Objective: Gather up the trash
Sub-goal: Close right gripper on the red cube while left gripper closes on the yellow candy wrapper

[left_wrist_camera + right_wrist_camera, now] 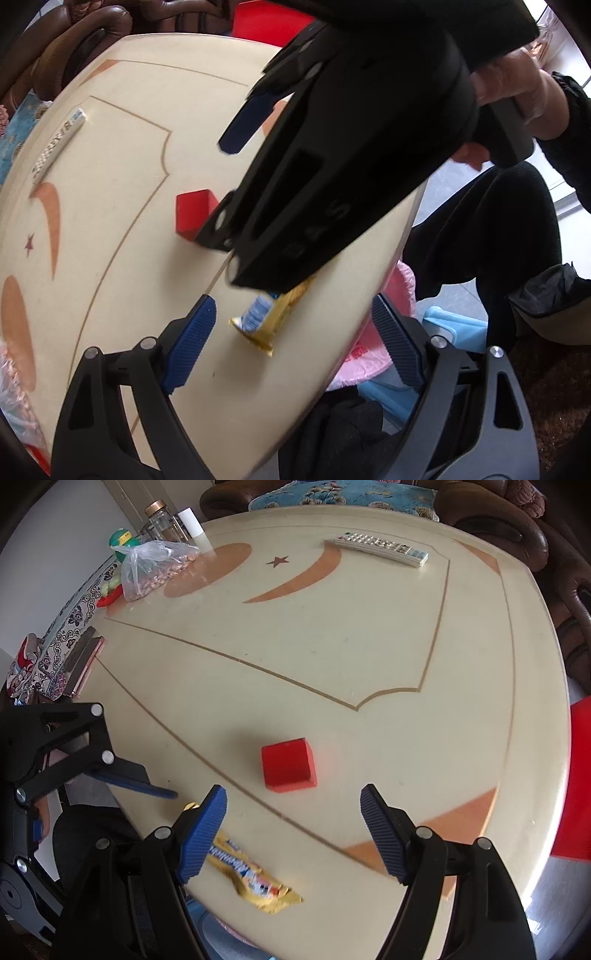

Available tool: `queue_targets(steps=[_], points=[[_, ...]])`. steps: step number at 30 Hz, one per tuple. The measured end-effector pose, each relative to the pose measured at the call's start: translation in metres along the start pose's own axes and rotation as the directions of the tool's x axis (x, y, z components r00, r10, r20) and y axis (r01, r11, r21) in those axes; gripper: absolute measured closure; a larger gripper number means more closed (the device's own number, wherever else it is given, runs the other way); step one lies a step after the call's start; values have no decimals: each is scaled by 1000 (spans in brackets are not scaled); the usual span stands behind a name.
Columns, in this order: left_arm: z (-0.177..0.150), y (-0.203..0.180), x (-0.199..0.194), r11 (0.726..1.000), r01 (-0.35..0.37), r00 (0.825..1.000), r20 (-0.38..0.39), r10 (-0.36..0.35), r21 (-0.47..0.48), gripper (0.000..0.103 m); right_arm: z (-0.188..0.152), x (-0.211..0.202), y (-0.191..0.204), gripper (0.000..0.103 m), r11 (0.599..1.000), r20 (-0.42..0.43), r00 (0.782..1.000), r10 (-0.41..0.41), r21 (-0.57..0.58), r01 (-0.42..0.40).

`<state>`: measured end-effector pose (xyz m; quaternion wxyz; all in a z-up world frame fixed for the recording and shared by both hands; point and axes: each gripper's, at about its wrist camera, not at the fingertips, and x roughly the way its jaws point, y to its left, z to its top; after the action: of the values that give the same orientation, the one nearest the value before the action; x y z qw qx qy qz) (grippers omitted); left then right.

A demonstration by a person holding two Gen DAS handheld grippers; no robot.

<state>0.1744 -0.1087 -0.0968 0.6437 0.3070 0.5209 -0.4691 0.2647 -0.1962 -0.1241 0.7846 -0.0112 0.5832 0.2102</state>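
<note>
Only embossed letters on the right gripper's black body (321, 229) show, roughly "S…S"; the wrapper's (255, 880) print is blurred.

Yellow wrapper (255, 880), red block (289, 765), cream table (332, 657).

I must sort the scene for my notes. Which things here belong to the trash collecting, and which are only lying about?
Belong to the job:
- yellow wrapper near the table edge
- pink-lined bin below that edge
- left gripper and right gripper, both open

Only lying about:
- red block
- remote control
- bag of nuts
</note>
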Motion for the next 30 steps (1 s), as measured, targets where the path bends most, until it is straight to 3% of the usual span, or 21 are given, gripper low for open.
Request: queue_targets(steps=[7, 9, 12, 19, 22, 28, 30], points=[[-2, 9, 13, 998, 69, 997, 42, -69, 0, 19, 5, 17, 4, 30, 999, 12, 1000, -13, -48, 14], [-3, 12, 18, 997, 78, 996, 37, -78, -11, 19, 5, 23, 4, 36, 998, 7, 1000, -7, -55, 7], [-4, 14, 25, 997, 80, 996, 35, -79, -16, 19, 5, 29, 4, 53, 998, 0, 1000, -20, -66, 20], [-6, 14, 38, 999, 49, 999, 9, -49, -14, 19, 4, 31, 4, 59, 994, 44, 998, -38, -103, 43], [-7, 13, 45, 999, 47, 999, -4, -47, -13, 19, 3, 30, 5, 71, 991, 60, 996, -73, -112, 80], [-6, 6, 50, 1000, 14, 1000, -3, -14, 5, 19, 0, 29, 4, 71, 992, 86, 993, -77, -89, 84], [-5, 4, 51, 1000, 0, 1000, 3, 0, 0, 24, -1, 29, 3, 72, 991, 96, 990, -99, -76, 106]])
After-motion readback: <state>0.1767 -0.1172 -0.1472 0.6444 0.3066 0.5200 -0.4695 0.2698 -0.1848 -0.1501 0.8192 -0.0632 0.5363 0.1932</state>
